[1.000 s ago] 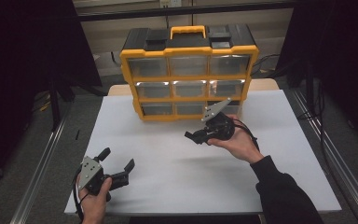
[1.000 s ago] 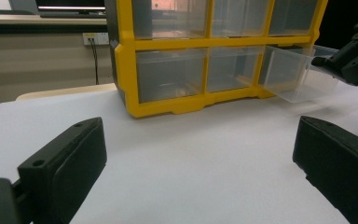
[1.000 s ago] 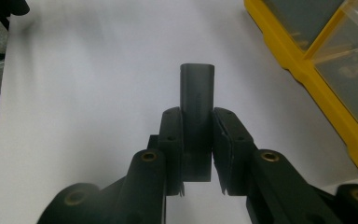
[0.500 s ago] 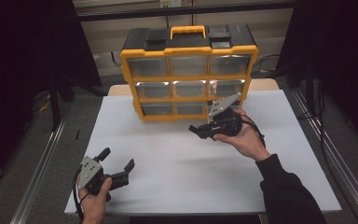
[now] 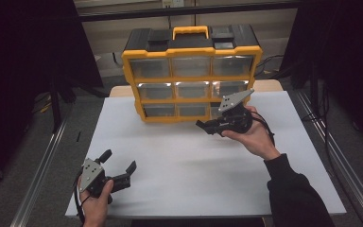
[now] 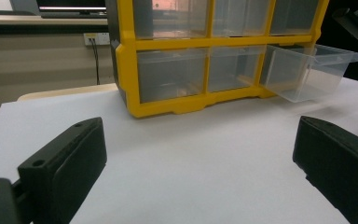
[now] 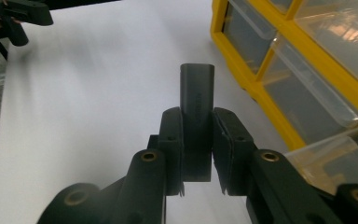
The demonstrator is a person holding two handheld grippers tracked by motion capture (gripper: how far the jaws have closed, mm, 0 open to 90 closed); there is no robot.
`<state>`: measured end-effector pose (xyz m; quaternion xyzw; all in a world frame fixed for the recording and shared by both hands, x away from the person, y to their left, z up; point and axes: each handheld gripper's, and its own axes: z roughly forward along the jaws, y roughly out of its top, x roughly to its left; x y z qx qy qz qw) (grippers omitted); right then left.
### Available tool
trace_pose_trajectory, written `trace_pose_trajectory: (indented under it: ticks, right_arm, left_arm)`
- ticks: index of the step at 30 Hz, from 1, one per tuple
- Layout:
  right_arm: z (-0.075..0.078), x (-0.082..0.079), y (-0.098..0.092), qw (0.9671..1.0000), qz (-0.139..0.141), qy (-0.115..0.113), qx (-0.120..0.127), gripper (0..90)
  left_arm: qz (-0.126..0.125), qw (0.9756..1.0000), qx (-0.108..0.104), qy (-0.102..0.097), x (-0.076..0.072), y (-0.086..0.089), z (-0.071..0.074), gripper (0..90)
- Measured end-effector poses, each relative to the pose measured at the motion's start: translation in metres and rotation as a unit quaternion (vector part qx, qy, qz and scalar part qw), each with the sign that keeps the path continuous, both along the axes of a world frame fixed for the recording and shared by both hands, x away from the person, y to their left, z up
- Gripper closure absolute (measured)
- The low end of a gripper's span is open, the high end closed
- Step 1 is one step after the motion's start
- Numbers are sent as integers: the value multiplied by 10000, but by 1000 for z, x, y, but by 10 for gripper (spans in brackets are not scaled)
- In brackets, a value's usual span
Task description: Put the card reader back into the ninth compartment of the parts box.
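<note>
The right gripper (image 5: 207,126) is clamped on a small dark grey block (image 7: 196,100), a rectangular piece with rounded corners that stands up between the two black pads in the right gripper view; both pads press flat on its lower half and its top end sticks out past them. In the high view this gripper sits in the person's right hand (image 5: 250,137), held above the white table (image 5: 179,156) just in front of the lower right corner of the yellow drawer cabinet (image 5: 191,52), jaws pointing toward the left of the picture. The cabinet stands at the far edge of the table, three rows of three clear drawers under a black top with a yellow handle (image 5: 197,31). The bottom right drawer (image 6: 310,70) is pulled out and looks empty in the left gripper view; the other drawers are pushed in. The left gripper (image 5: 119,166) rests low at the near left corner of the table, jaws spread wide apart with nothing between them, well apart from the cabinet and from the right gripper. The block is clear of the table and of the open drawer, near the drawer's front.
</note>
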<state>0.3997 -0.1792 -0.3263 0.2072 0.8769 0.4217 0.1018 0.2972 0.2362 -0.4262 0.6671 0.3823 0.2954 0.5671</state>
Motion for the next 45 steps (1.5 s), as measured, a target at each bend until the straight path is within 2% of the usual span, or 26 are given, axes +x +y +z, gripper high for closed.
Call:
trace_pose_trajectory:
  ticks: [3,13,16,28,45]
  right_arm:
    - [7,-1,-3,10000,-16,-51,45,741]
    - [17,3,-13,9997,-186,-160,15,742]
    - [23,5,-17,9994,-271,-178,-105,742]
    - [39,10,-23,9983,-416,-235,-321,742]
    - [47,24,-30,9957,-675,-187,-604,741]
  left_arm:
    - [12,10000,-42,-5,0,0,0,28]
    - [16,10000,-28,9,1,0,-1,28]
    - [15,10000,-26,7,1,0,0,28]
    - [20,10000,7,6,1,0,0,28]
    - [38,10000,-5,-8,1,0,0,28]
